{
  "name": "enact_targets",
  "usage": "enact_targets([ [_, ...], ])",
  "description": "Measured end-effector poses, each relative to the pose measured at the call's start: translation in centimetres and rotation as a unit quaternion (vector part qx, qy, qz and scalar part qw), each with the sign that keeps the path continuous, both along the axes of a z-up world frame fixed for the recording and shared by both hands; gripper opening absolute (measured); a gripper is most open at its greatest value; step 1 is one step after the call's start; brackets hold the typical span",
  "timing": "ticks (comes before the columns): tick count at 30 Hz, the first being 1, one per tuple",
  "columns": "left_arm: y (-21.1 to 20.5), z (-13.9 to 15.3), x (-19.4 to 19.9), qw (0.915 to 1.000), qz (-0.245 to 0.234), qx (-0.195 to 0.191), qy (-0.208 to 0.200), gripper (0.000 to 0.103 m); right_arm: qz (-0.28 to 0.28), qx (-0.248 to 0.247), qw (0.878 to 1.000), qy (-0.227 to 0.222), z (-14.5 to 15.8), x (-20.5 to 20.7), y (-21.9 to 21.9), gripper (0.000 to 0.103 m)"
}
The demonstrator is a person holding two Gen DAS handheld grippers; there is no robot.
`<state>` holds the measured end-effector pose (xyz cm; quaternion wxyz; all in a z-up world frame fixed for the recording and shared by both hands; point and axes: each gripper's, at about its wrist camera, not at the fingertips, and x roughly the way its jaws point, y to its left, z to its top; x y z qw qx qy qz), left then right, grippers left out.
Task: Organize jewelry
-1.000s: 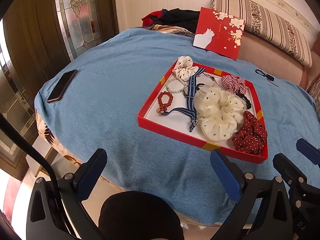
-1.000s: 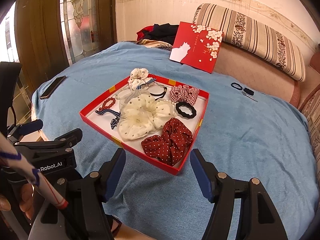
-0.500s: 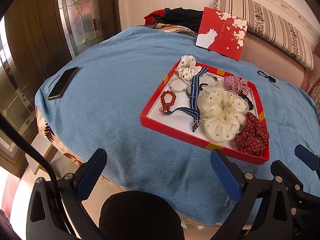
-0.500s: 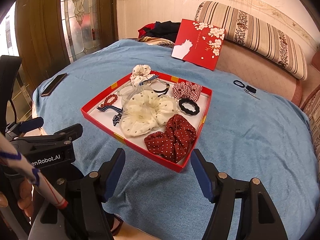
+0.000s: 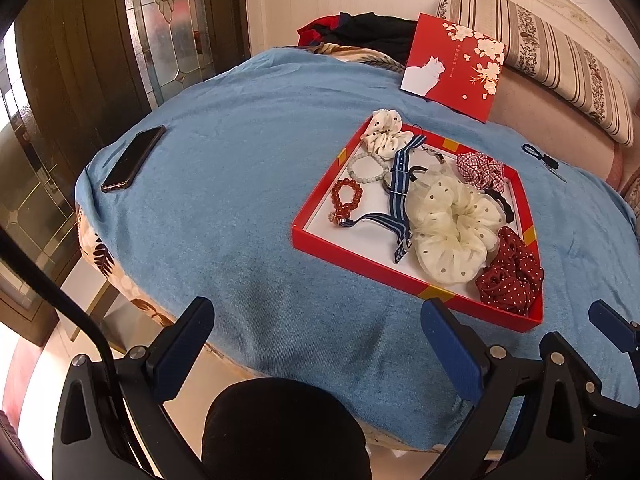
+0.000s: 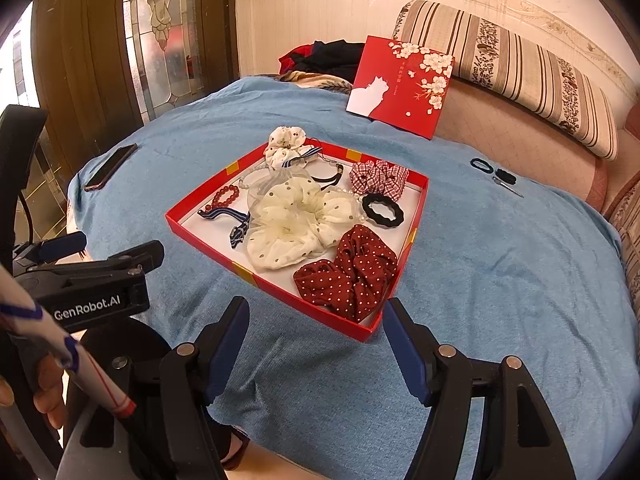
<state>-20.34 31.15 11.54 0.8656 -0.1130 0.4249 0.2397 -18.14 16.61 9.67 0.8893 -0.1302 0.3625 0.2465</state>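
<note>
A red tray (image 5: pixel 356 261) (image 6: pixel 208 242) lies on the blue-covered bed. It holds a cream dotted scrunchie (image 5: pixel 452 228) (image 6: pixel 296 224), a dark red dotted scrunchie (image 5: pixel 510 276) (image 6: pixel 348 276), a red checked scrunchie (image 5: pixel 480 169) (image 6: pixel 378 178), a small white scrunchie (image 5: pixel 382 132), a black hair tie (image 6: pixel 383 210), a red bead bracelet (image 5: pixel 346 198) (image 6: pixel 225 196), a white bead bracelet (image 5: pixel 366 167) and a blue striped strap (image 5: pixel 398 184). My left gripper (image 5: pixel 316 344) is open and empty at the bed's near edge. My right gripper (image 6: pixel 316 340) is open and empty just short of the tray's near corner.
A phone (image 5: pixel 134 158) (image 6: pixel 110 166) lies at the bed's left edge. The red box lid with a white cat (image 5: pixel 454 64) (image 6: pixel 400 86) leans at the back. Black hair ties and a pin (image 6: pixel 496 172) lie at the right. A striped pillow (image 6: pixel 512 68) lies behind.
Both grippers have moved a little forward toward the tray, which now looks nearer. Both stay open and nothing in the tray has moved.
</note>
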Motion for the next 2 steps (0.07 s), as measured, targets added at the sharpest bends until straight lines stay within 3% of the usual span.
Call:
enact_targets([
  [2, -0.18, 0.13, 0.00, 1.0000, 0.001, 0.007, 0.004, 0.103, 0.000, 0.001, 1.000, 0.001, 0.02, 0.04, 0.01, 0.073],
])
